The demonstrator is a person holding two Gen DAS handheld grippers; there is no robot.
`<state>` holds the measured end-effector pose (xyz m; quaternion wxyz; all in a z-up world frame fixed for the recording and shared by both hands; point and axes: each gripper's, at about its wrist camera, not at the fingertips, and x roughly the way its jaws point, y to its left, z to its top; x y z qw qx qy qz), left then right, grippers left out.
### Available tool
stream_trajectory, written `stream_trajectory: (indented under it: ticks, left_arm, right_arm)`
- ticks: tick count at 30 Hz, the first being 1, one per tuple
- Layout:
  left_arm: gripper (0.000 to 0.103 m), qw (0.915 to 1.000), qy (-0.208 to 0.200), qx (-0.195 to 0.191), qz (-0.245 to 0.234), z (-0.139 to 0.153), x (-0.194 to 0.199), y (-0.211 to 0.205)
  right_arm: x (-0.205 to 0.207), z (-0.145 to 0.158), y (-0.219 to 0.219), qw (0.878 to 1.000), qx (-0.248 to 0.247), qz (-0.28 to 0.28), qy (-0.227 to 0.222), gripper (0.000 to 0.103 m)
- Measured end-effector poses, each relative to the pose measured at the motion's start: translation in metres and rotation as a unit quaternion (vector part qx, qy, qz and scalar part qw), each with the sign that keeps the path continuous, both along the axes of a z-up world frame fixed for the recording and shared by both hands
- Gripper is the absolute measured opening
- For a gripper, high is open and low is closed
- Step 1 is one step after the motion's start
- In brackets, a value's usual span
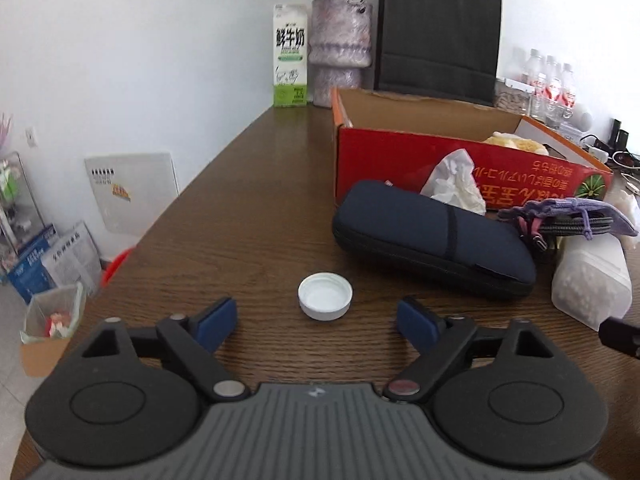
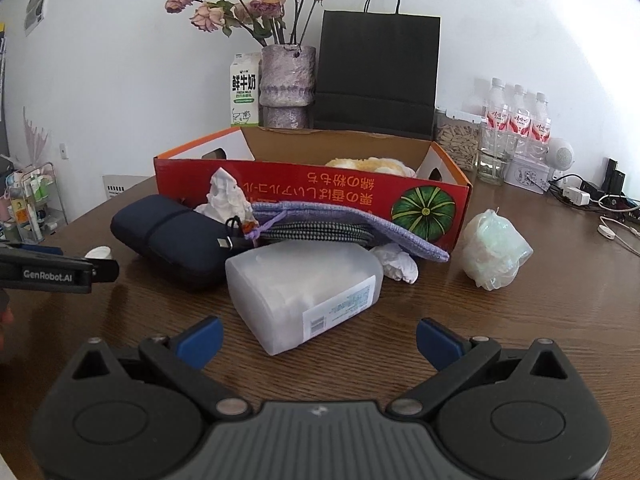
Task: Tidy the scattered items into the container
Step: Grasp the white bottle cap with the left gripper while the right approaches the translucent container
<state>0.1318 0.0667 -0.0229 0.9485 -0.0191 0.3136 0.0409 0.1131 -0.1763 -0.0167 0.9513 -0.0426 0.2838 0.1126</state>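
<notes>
White plastic cap [image 1: 325,296] lies rim-up on the wooden surface [image 1: 256,216], near the red box [image 1: 400,152] where it belongs. The left claw [image 1: 316,320] straddles it unclenched, lined up to pinch; the right claw [image 2: 318,338] gapes empty.

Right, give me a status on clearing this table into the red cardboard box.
Done: only a yellow plush item lies in the red cardboard box. In hand: nothing; the left gripper is open before the white plastic bottle cap, the right gripper open before the frosted plastic container. Left: those two, the navy zip case, purple knit pouch, crumpled tissues and bundled plastic wrap.
</notes>
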Motion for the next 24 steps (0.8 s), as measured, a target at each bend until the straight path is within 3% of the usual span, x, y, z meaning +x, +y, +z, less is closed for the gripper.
stream_trajectory:
  ticks: [7,11,16,17,18,24]
  left_arm:
    - [0.083,0.9999,-0.003,0.013,0.008,0.002,-0.004,-0.003]
    - [0.083,1.0,-0.004,0.002,0.007,0.007,-0.002,-0.002]
    - [0.058,0.9999,0.004,0.008,0.008,0.006,0.005,-0.002]
    - [0.04,1.0,0.001,0.006,0.005,0.007,0.005,-0.002]
    - [0.029,1.0,-0.002,0.006,0.003,0.007,0.004,-0.003]
    - [0.029,0.9999,-0.011,0.008,-0.006,0.005,-0.002,-0.005]
  right_arm:
    - [0.003,-0.002,-0.002,1.0,0.008,-0.001,0.01,0.103]
    - [0.004,-0.002,-0.002,1.0,0.006,-0.001,0.014,0.103]
    - [0.004,-0.003,-0.002,1.0,0.005,-0.003,0.015,0.103]
    - [0.004,-0.003,-0.001,1.0,0.004,-0.004,0.015,0.103]
    - [0.004,-0.003,-0.001,1.0,0.004,-0.004,0.015,0.103]
    - [0.006,0.001,0.007,1.0,0.01,-0.008,0.009,0.103]
